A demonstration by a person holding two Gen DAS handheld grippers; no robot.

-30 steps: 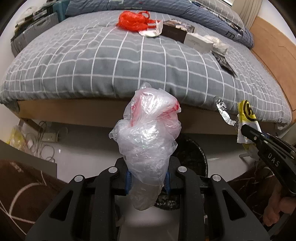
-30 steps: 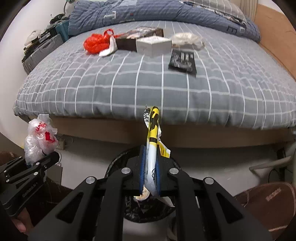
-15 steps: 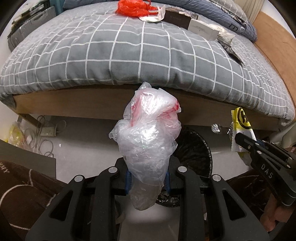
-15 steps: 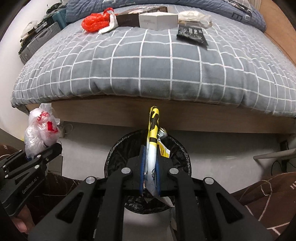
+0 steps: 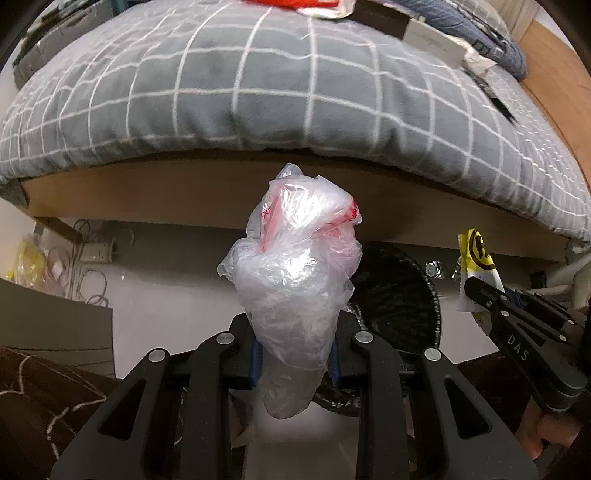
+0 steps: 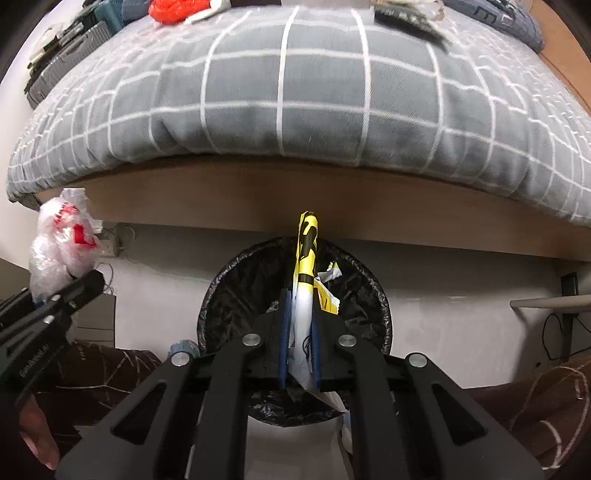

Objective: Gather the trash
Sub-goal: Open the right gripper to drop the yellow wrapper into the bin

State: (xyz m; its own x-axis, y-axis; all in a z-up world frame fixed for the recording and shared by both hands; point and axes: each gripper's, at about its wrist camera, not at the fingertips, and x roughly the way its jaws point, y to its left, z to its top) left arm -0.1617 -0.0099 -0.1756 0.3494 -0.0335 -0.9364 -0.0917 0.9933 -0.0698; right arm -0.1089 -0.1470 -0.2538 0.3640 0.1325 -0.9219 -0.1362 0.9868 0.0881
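1. Left gripper (image 5: 295, 354): jaws clamped on a crumpled clear plastic bag (image 5: 295, 280) with red print; bag bulging up and out well past the blue pads, its lower end hanging below them.
2. Right gripper (image 6: 299, 332): jaws pressed together on a flat yellow-and-white wrapper (image 6: 306, 266), held edge-on and upright between the blue pads, a silvery torn edge sticking out to its right.
3. Black-lined trash bin (image 6: 240, 295): on the pale floor just in front of the bed frame, directly below the right gripper and wrapper; seen in the left wrist view just right of the clear bag, partly hidden behind it.
4. Bed with grey, white-checked cover (image 6: 295, 110): fills the upper half of both views, wooden frame edge under it.
5. More litter on the bed's far side: an orange-red plastic bag (image 6: 173, 5), a dark flat packet (image 6: 406, 16), a white box (image 5: 432, 40); all partly cut off at the picture's top.
6. Cables and a power strip (image 5: 92, 254): on the floor under the bed's left end.
7. Dark brown patterned fabric (image 5: 44, 398): at the lower corners beside the grippers; cannot tell what it belongs to.
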